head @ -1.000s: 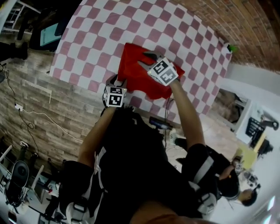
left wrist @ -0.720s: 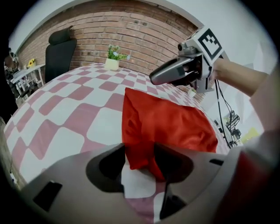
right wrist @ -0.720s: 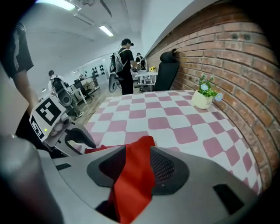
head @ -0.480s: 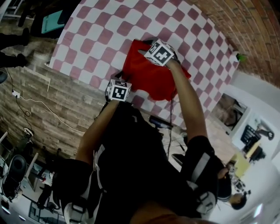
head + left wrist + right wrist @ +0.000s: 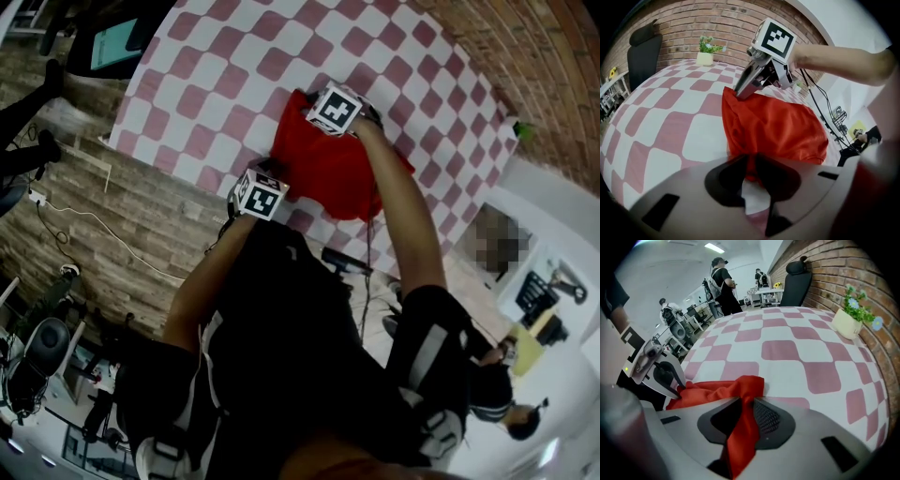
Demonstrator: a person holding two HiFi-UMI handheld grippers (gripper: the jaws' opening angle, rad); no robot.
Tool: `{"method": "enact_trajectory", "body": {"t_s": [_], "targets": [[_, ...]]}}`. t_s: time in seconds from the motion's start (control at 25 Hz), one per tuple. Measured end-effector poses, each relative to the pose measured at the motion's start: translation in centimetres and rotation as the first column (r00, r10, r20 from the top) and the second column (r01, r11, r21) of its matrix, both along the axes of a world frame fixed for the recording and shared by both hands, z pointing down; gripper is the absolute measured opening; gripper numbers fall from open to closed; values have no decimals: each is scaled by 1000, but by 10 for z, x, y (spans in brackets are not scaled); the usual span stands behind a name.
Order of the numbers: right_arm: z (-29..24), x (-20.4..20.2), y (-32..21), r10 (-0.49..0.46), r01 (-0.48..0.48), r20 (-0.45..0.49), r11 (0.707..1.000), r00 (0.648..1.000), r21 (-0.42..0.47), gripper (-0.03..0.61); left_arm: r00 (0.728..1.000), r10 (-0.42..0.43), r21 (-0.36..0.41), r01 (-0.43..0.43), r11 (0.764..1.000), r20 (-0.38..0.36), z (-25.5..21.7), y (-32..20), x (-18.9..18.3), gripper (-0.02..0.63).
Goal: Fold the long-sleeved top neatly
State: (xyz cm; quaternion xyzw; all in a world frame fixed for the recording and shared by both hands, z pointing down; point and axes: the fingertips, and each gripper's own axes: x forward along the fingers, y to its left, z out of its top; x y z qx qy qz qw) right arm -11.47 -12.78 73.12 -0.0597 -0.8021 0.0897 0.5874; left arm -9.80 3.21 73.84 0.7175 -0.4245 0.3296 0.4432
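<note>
One worktop point(image 5: 234, 56) under a pink-and-white checked cloth fills most of the head view, and a brick wall point(image 5: 717, 21) runs along its far side. A black chair point(image 5: 643, 58) stands at the far left end, against the wall.

The red top point(image 5: 773, 126) lies on the near part of the worktop, just in front of the person, gathered into a compact, rumpled heap (not flat, and no sleeve can be picked out). All of it rests on the checked cloth except the two bits lifted into the tools.

The left tool point(image 5: 751, 169) is at the near edge of the top. Its jaws have just been closing and now stand narrow, with a small fold of the red fabric pinched between the tips. It points steeply down at the cloth.

The right tool point(image 5: 746, 416) is at the far corner of the top, reaching over the heap from the person's right arm. Its jaws have also just been closing and now grip a strip of red fabric that runs up from the heap and through the gap between the pads (the ribbed pad presses on the fabric). The two tools are at opposite ends of the top, near each other, not touching.

A small potted plant point(image 5: 848, 319) in a pale pot sits at the far edge of the worktop by the brick wall, well apart from the top.
</note>
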Motion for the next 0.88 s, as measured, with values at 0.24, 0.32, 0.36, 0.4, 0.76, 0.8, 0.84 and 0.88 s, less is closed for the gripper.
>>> {"method": "enact_trajectory", "body": {"t_s": [0.24,0.32,0.36,0.4,0.76,0.8,0.84,0.88], "targets": [[6,7,-29,88,-88,24,996,996,28,49,993,86,-42,-89,995,-81,-2,-6,-7,41],[6,15,-35,135,-136,20,991,991,18,46,985,134,-58,-141,988,-104,-4,-12,-9,40],[5,19,-38,157,-158,21,987,987,20,46,980,159,-66,-168,984,-118,-6,-17,-10,40],[5,23,-43,182,-183,22,983,983,26,44,974,186,-73,-197,978,-128,-9,-23,-11,40],[3,104,-87,505,-507,42,861,862,47,40,842,538,-56,-540,840,-50,-11,-102,-19,37],[3,115,-90,533,-535,48,843,845,48,40,822,569,-55,-570,820,-36,-10,-112,-16,37],[3,128,-93,562,-565,53,824,825,47,40,801,598,-54,-598,800,-20,-10,-123,-12,37],[3,140,-95,597,-600,61,799,800,45,40,777,630,-51,-629,776,2,-10,-134,-8,37]]}}
